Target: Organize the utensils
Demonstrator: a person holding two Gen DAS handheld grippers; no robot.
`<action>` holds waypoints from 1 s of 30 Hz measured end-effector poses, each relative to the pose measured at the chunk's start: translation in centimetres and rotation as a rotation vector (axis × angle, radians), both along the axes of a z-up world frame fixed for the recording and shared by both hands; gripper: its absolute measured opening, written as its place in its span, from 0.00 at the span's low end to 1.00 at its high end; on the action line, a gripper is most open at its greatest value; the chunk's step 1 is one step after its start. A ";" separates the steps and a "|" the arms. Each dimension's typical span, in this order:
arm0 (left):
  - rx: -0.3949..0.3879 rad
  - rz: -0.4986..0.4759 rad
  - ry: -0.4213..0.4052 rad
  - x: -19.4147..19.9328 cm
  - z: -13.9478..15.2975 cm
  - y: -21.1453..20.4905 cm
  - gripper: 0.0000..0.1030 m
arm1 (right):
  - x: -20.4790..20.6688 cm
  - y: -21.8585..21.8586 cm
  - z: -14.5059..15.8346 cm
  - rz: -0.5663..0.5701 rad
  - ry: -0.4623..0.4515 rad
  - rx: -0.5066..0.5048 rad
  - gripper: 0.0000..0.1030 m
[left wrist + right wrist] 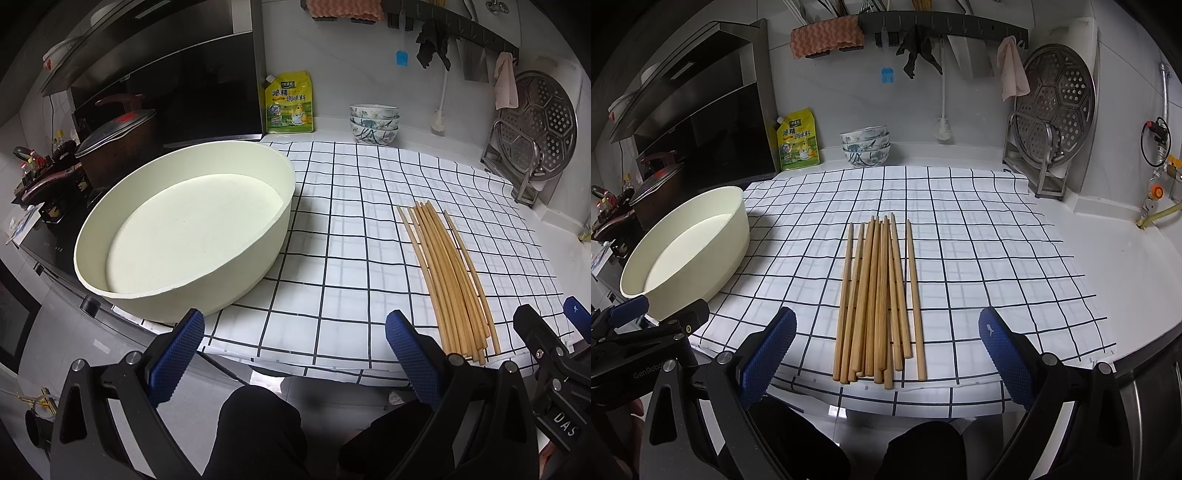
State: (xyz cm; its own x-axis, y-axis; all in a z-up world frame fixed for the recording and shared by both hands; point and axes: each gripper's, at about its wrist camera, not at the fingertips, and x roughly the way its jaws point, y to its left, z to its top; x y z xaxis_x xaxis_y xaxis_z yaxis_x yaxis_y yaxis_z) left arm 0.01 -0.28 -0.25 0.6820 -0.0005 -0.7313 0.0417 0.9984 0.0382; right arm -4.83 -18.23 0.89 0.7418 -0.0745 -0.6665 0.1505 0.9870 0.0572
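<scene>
Several wooden chopsticks lie in a loose bundle on the checked cloth, pointing away from me; they also show in the left wrist view. A cream oval basin stands empty at the cloth's left end, and shows in the right wrist view. My right gripper is open and empty, just short of the chopsticks' near ends. My left gripper is open and empty at the counter's front edge, between basin and chopsticks.
Stacked patterned bowls and a yellow seasoning pouch stand at the back wall. A steel steamer rack stands at back right. A lidded pot sits on the stove left of the basin. Cloths hang from a wall rail.
</scene>
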 end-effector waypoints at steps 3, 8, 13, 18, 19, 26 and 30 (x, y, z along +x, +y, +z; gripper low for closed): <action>0.001 0.000 0.001 0.0 0.0 0.0 0.94 | 0.0 0.0 0.0 -0.001 0.001 0.001 0.92; 0.001 0.000 0.001 0.0 0.0 0.0 0.94 | 0.1 0.1 -0.1 0.001 0.001 0.001 0.92; 0.002 0.000 0.001 0.0 0.0 0.0 0.94 | 0.0 0.1 -0.2 0.000 -0.001 0.001 0.92; 0.002 0.001 0.001 0.0 0.0 0.0 0.94 | 0.1 0.1 -0.2 0.003 0.001 0.002 0.92; 0.003 0.002 0.001 0.0 -0.1 0.0 0.94 | 0.1 0.2 -0.3 0.005 0.002 0.005 0.92; 0.003 0.001 0.016 0.7 -1.0 -0.9 0.94 | 0.9 -1.2 -1.2 0.003 0.016 0.024 0.92; -0.003 -0.012 0.036 1.6 -1.6 -2.2 0.94 | 1.5 -3.5 -1.4 -0.015 0.026 0.042 0.92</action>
State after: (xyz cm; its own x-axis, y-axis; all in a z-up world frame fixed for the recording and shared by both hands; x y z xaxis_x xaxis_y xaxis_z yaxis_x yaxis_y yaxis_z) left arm 1.64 -2.44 -1.88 0.6553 -0.0105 -0.7553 0.0550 0.9979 0.0338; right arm -3.35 -21.74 -0.56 0.7231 -0.0569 -0.6884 0.1668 0.9815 0.0941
